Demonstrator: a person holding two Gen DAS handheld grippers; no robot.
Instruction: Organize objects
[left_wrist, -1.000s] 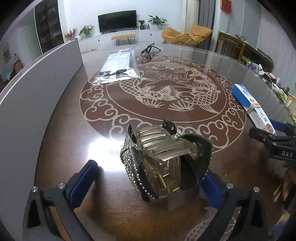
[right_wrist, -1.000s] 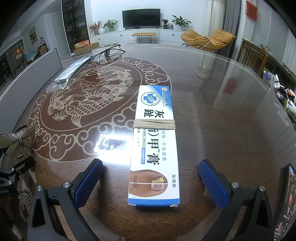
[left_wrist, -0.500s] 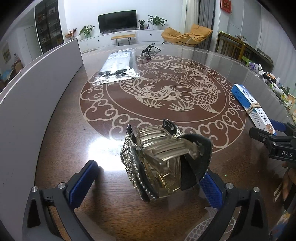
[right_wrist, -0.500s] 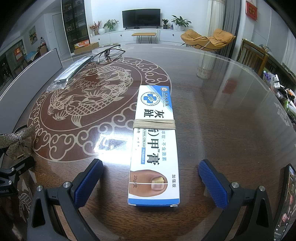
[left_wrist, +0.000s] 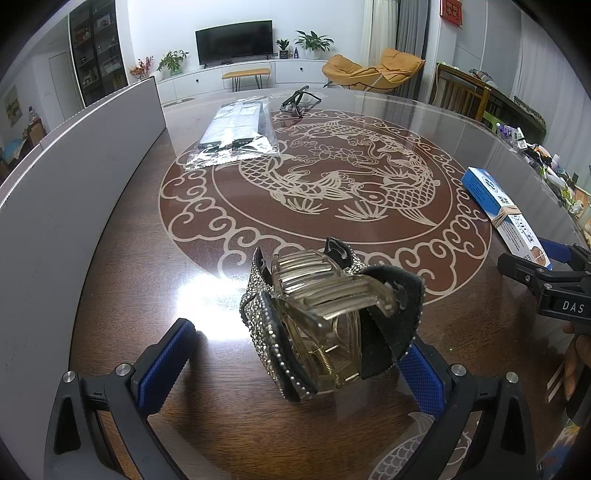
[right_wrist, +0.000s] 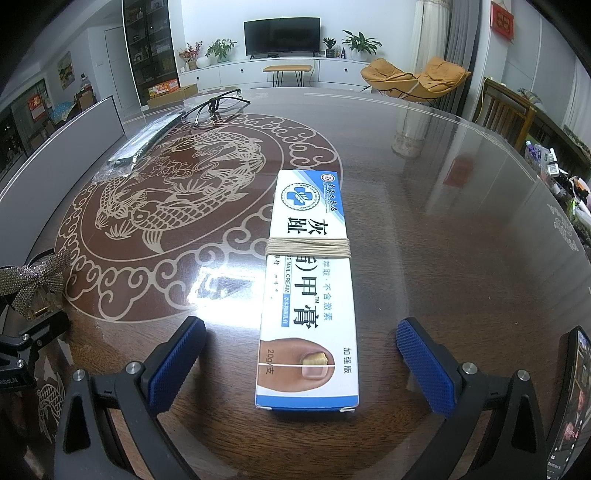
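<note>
In the left wrist view, a hair clip (left_wrist: 325, 325) fills the lower centre of the frame: clear ribbed claw, brass spring, black bow studded with rhinestones. It lies on the glass-topped table (left_wrist: 122, 280) between the 2 spread blue pads of the left gripper (left_wrist: 291, 365), its bow against the right pad. In the right wrist view, a white-and-blue nail cream box (right_wrist: 308, 291), bound by a rubber band (right_wrist: 307, 246), lies lengthwise at centre, between the right gripper's (right_wrist: 301, 365) wide-apart pads, touching neither.

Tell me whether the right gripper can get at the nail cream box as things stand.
Probably yes. The right gripper is open, and the nail cream box lies flat on the table with its near end between the blue pads, nothing blocking either side.
</note>
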